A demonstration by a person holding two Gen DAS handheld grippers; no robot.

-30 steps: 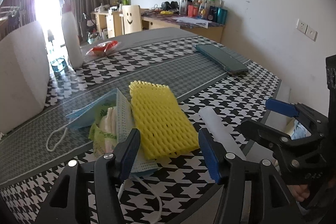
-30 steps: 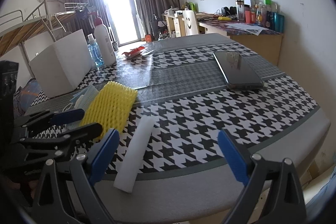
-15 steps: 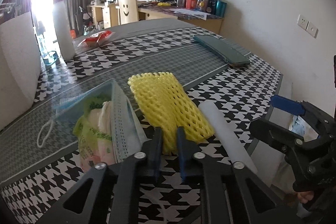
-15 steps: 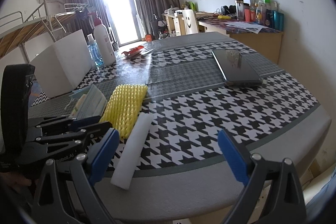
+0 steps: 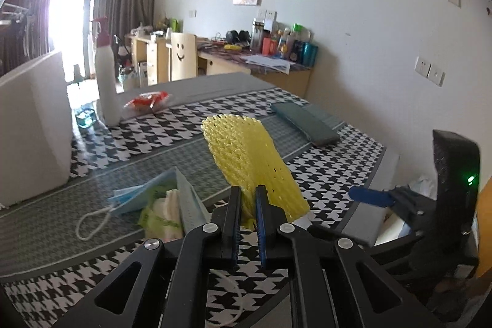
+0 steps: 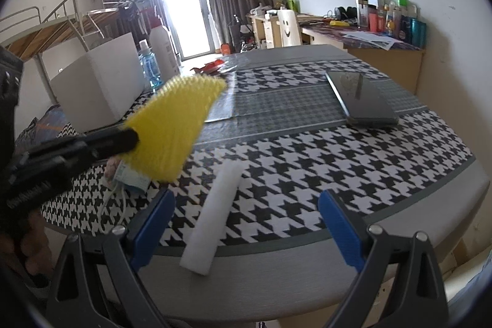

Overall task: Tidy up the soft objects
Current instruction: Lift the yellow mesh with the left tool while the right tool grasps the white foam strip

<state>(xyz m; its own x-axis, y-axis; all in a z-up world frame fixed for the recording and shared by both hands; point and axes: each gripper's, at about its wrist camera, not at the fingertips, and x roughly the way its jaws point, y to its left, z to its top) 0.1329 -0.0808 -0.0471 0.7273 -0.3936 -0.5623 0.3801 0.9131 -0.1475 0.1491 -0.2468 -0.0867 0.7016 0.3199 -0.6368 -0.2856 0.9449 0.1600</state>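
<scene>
Left hand-held gripper (image 5: 246, 205): pressed together on the near edge of the yellow foam net (image 5: 249, 156), where a second ago stood spread just short of it. Net now lifted clear of the table (image 5: 323, 171) and tilted upward, far end in the air; half a second ago still flat on the houndstooth cloth with the fingers only just closing. In the right wrist view, seen held out above the pile, blurred by motion.

Left behind beside the lifted net: blue face mask (image 5: 138, 197) with its ear loop trailing on the cloth, and a green-printed packet of tissues (image 5: 160, 211) tucked in the fold. Both unmoved on the table, near the front edge.

Right hand-held gripper (image 6: 246, 223): spread wide, holding nothing, hovering above the table edge as before. White foam strip (image 6: 215, 214) lying between and just ahead of its fingers, untouched, near end at the grey border of the cloth.

Farther back, unchanged: white box (image 6: 101, 85), white bottle (image 5: 106, 82), dark flat case (image 6: 359, 100).

Meaning for the task: first soft item secured and off the surface, so sorting judged to be at the carry stage for the net. Destination not evident from either view. Mask, tissues and foam strip judged yet to be handled; open right hand-held gripper well placed for the strip.
</scene>
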